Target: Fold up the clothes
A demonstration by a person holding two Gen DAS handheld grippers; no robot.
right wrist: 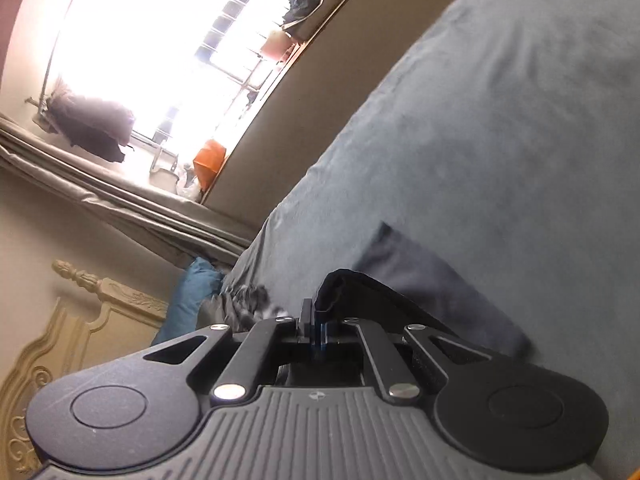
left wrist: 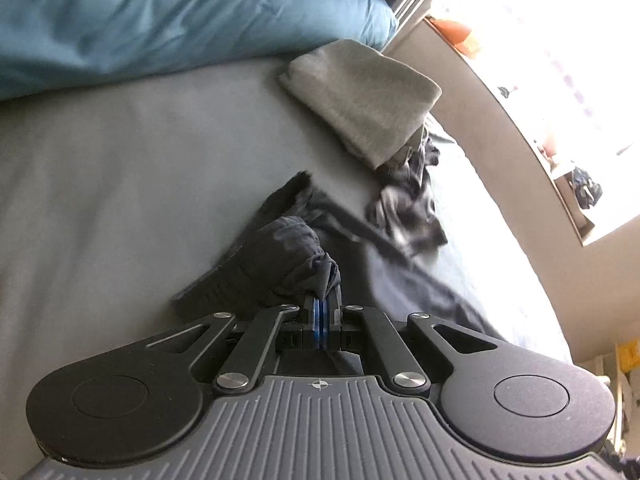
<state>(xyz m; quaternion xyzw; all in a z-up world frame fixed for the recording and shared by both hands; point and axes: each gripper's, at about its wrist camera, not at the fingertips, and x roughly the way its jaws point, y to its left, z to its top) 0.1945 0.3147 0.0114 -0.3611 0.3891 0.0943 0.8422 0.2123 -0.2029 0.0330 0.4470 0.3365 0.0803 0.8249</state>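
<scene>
- We see our left gripper (left wrist: 321,304) pressed together on a bunched corner of the dark garment (left wrist: 280,256), the cloth gathered into a knot right at the blue pads
- From that pinch the dark garment trails down onto the grey bed sheet (left wrist: 120,160), with one part spread flat to the right of the gripper and a darker edge lying along the sheet to the left
- In our right wrist view, the right gripper (right wrist: 318,320) is likewise clamped shut on an edge of the dark garment (right wrist: 360,292), which drapes away to the right across the gripper's linkage and down to the bed sheet (right wrist: 500,140)
- A folded grey garment (left wrist: 360,96) lies farther up the bed, near the edge, just below the blue pillow (left wrist: 180,12)
- Beside the folded grey garment, touching its lower end, a crumpled black-and-white patterned cloth (left wrist: 404,208) sits in a loose heap; the picture is blurred there, so we cannot tell what kind of piece it is
- The same patterned cloth (right wrist: 252,304) shows just left of the right gripper, with the blue pillow (right wrist: 192,296) behind it
- Beyond the bed we see a bright window (right wrist: 160,60) with bars and dark items on its sill, a curtain (right wrist: 120,200) bunched below it, and a carved cream headboard (right wrist: 80,320) at the lower left
</scene>
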